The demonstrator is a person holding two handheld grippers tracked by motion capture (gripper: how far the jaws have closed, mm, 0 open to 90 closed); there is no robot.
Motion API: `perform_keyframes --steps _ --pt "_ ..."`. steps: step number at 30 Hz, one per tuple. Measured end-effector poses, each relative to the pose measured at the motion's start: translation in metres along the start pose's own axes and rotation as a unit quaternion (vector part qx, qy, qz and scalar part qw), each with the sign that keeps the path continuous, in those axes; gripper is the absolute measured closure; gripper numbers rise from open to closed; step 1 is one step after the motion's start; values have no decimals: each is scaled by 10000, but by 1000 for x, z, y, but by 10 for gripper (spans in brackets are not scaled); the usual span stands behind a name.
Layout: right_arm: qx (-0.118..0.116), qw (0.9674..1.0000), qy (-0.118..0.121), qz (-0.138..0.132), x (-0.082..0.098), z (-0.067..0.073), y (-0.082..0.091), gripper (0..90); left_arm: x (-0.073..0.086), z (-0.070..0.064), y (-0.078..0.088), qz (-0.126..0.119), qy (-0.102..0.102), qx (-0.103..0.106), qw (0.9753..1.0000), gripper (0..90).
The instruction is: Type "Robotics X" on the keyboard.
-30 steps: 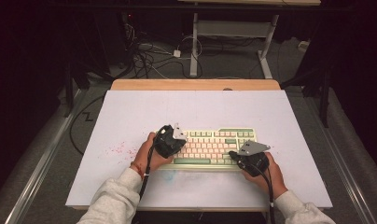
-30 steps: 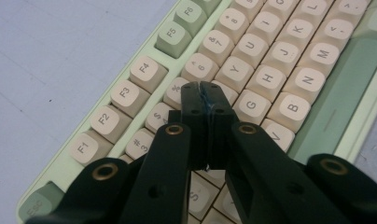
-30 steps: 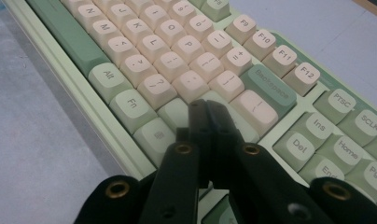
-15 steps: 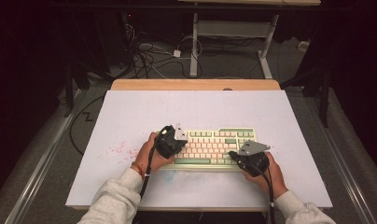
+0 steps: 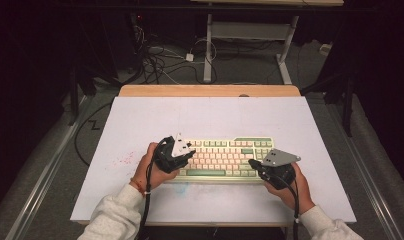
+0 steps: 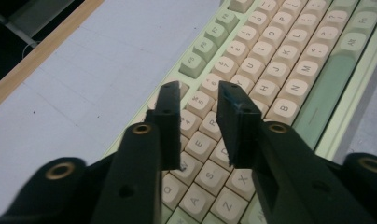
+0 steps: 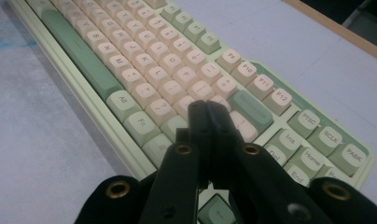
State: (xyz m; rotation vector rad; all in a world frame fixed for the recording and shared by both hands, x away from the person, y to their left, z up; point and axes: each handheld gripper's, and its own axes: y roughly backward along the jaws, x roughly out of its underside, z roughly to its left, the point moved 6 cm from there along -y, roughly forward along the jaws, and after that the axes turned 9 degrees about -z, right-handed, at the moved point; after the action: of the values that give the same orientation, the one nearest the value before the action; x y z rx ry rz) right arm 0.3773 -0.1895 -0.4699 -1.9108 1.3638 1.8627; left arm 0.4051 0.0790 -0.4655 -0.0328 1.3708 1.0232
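Note:
A pale green keyboard (image 5: 225, 157) with cream and green keys lies on the white tabletop near the front edge. My left gripper (image 5: 189, 155) hovers over the keyboard's left end. In the left gripper view its jaws (image 6: 199, 91) have just been opening; they stand apart above the number and letter keys (image 6: 252, 81) with nothing between them. My right gripper (image 5: 253, 164) sits at the keyboard's right front. In the right gripper view its jaws (image 7: 207, 106) are shut together, pointing down at the keys left of the green Enter key (image 7: 250, 110).
The white mat (image 5: 210, 120) covers a wooden table whose far edge (image 5: 210, 90) shows bare. Faint red specks (image 5: 121, 161) mark the mat left of the keyboard. Cables (image 5: 165, 65) and a desk frame (image 5: 208, 45) lie on the floor beyond.
My left gripper has drawn back slightly to the left over the keyboard's left end. The right hand and the keyboard have stayed where they were.

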Motion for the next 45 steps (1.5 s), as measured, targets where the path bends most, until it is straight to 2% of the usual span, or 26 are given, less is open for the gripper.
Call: perform_keyframes --steps 4,5,6,7,9,10,13,16,21,26,28,32,35,45 --pt "3 10000 -38 -21 -1 -1 3 900 4 0 8 -183 -13 -169 9997 431" --pt "3 10000 -38 -21 -1 -1 3 900 5 1 10 -216 -15 -275 9994 431" --pt "0 10000 -46 -32 -1 -2 4 900 7 1 12 -242 14 -339 9991 329" --pt "0 10000 -46 -32 -1 -2 4 900 8 0 14 -293 58 -308 9991 329" --pt "8 10000 -61 -36 -1 -3 5 900 11 -1 18 -369 44 -407 9985 278" --pt "14 10000 -74 -54 -2 -4 6 900 13 -1 20 -379 29 -387 9985 233" --pt "33 9999 -75 -65 -3 -6 7 900 21 -4 26 -426 34 -430 9982 200" --pt "49 9999 -86 -87 -5 -8 8 900 29 -5 32 -382 20 -473 9981 191" --pt "58 9998 -144 -89 -7 -12 6 900 41 -7 42 -349 142 -476 9982 184" --pt "49 9998 -172 -57 -9 -13 0 900 56 -8 52 -241 174 -539 9981 184" --pt "54 9999 -145 -58 -12 -14 -4 900 62 -9 56 -258 262 -490 9981 184" --pt "43 9999 -131 -61 -17 -15 -9 900 72 -9 61 -175 285 -513 9981 172" --pt "-13 9999 -118 5 -18 -13 -18 900 77 -9 64 -168 401 -484 9979 172" --pt "-225 9997 -17 130 -29 5 -50 900 88 -11 67 3 376 -520 9979 172"
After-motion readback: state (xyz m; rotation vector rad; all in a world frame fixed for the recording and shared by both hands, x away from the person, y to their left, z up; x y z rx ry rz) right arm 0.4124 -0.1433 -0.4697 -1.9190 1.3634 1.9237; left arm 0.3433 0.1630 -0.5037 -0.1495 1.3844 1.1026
